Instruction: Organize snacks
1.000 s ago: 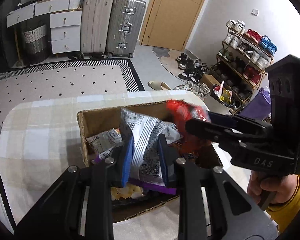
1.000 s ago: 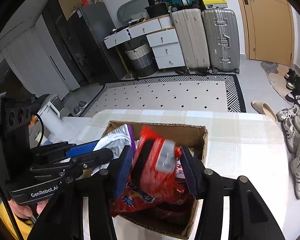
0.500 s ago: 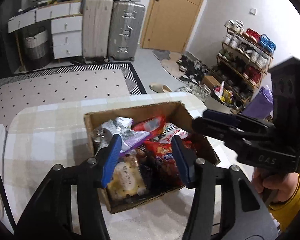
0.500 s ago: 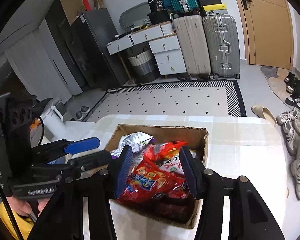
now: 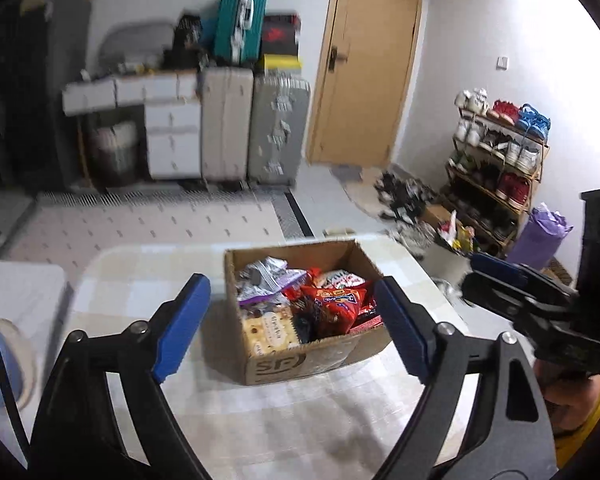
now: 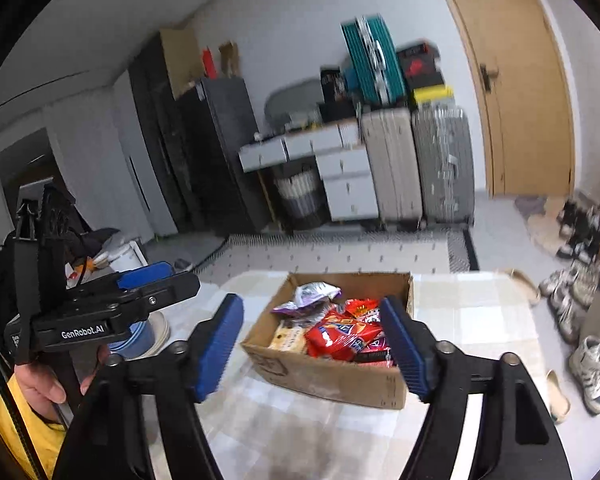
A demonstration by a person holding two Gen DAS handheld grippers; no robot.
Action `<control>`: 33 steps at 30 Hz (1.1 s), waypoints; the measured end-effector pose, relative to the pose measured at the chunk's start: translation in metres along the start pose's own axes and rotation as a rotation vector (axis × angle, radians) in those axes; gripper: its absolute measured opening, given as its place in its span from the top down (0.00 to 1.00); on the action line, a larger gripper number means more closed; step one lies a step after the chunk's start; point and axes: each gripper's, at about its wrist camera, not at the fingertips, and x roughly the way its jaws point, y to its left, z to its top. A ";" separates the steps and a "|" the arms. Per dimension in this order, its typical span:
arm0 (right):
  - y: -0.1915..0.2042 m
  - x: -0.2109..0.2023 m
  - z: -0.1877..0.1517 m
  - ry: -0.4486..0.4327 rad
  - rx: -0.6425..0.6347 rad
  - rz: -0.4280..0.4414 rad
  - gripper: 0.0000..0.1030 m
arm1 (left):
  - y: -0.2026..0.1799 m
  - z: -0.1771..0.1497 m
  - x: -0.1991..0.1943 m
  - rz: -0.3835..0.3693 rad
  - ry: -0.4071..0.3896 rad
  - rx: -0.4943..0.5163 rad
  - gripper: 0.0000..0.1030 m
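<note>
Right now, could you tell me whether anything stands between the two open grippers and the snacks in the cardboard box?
Nothing visible does. The left gripper and right gripper hang open-jawed above the table, and the brown cardboard box is open-topped, with the red snack bag lying exposed on top.

White walls, wooden door point(image 5: 364, 64) on the back wall. Left of the door: two upright suitcases point(image 5: 256, 128), one beige, one grey, with a teal case point(image 5: 240, 20) stacked above. Left of those, a white drawer unit point(image 5: 172, 136) with a woven basket point(image 6: 300, 196) under it, then tall dark cabinets point(image 6: 204, 152). Right of the door: a shoe rack point(image 5: 496, 164), loose shoes point(image 5: 404, 196) on the floor. Patterned rug point(image 5: 140, 228) with striped border in front of the suitcases. Checked tabletop point(image 5: 148, 280) nearest. Flat indoor light.
</note>
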 end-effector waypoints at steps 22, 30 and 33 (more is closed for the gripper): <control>0.078 -0.121 -0.172 -0.335 -0.218 -0.322 0.01 | -0.016 -0.197 -0.152 0.275 -0.271 0.003 0.01; 0.060 -0.107 -0.199 -0.318 -0.218 -0.370 0.01 | -0.005 -0.243 -0.127 0.328 -0.288 0.034 0.01; 0.054 -0.108 -0.200 -0.321 -0.191 -0.354 0.01 | -0.004 -0.250 -0.122 0.296 -0.293 0.031 0.01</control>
